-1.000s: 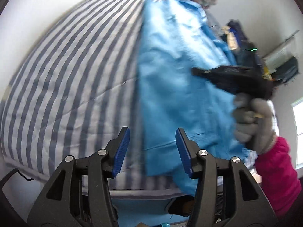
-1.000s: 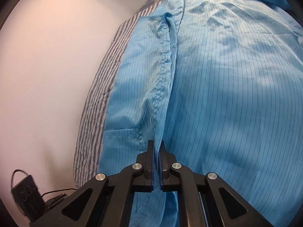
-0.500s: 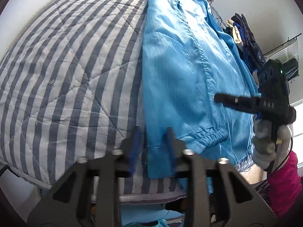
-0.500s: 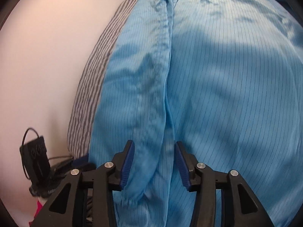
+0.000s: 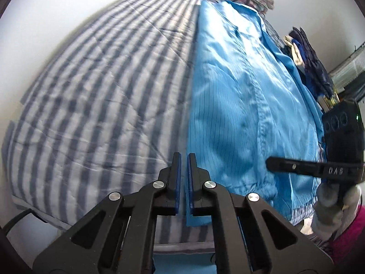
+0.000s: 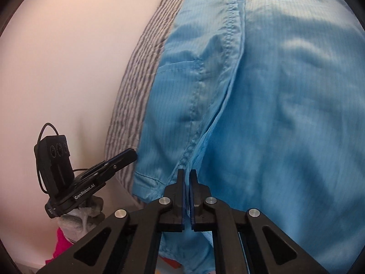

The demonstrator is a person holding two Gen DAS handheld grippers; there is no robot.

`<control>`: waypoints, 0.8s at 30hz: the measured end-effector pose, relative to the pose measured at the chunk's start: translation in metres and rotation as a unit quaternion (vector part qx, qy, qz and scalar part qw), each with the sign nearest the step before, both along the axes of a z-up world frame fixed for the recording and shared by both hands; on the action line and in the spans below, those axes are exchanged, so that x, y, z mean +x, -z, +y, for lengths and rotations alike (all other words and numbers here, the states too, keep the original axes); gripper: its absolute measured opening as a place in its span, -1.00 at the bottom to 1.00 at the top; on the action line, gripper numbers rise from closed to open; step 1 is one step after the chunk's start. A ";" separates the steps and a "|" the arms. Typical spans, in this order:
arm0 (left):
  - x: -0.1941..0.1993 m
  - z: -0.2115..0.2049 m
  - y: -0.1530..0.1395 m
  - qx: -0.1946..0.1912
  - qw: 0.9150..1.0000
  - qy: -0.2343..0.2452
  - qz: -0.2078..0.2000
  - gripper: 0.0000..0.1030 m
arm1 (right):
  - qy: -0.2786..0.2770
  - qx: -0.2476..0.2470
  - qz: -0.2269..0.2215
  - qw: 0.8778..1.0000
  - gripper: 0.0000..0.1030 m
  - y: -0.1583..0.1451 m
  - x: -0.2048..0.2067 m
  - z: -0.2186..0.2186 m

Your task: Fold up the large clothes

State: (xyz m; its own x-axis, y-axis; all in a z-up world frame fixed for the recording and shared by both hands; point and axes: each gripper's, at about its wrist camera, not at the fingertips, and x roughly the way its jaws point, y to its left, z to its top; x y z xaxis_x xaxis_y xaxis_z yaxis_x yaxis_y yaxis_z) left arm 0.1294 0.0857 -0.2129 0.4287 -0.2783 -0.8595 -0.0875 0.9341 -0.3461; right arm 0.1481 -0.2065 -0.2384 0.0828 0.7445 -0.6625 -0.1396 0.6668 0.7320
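Striped bedding [image 5: 95,105] covers the bed, pale wall behind it, and along one side of it lies the blue garment [image 5: 239,105], spread long and fairly flat with its hem hanging a little over the near edge. It looks thin and light, a finely lined, slightly shiny cloth that will slide on itself and drape limp wherever it is unsupported. Stitched seams and the elasticated hem are its firmest parts, so a pinch there should hold better than one on open cloth.

At the garment's near left corner, the left gripper [image 5: 183,159] has just been closing, and its pads now stand almost together right at that edge. Whether cloth is actually caught between them I cannot tell.

Over the lower front seam [image 6: 200,114], the right gripper [image 6: 187,173] has also just snapped closed, with a fold of blue cloth running into the narrow slit, apparently pinched. A gloved hand [image 6: 79,219] carries the left tool in the right view.

Clothes [image 5: 305,57] hang beyond the bed.
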 end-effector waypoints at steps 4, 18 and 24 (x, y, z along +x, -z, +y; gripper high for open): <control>-0.003 0.008 -0.011 0.007 1.000 -0.009 -0.018 -0.94 | 0.001 0.036 0.010 0.999 -0.99 0.002 -0.003 0.018; -0.003 -0.007 -0.009 -0.007 0.999 0.030 -0.022 -0.94 | -0.011 -0.026 -0.029 0.999 0.05 -0.019 -0.023 -0.017; -0.004 -0.004 -0.017 -0.015 0.999 0.021 -0.031 -0.94 | -0.053 -0.059 -0.016 0.997 -0.30 -0.003 -0.042 -0.016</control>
State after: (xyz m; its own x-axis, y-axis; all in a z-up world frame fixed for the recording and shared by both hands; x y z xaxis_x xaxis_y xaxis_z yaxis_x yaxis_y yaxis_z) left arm 0.1256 0.0816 -0.1962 0.4673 -0.3234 -0.8228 -0.0257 0.9253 -0.3783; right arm 0.1065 -0.2229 -0.2352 0.0307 0.6672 -0.7442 -0.2359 0.7284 0.6433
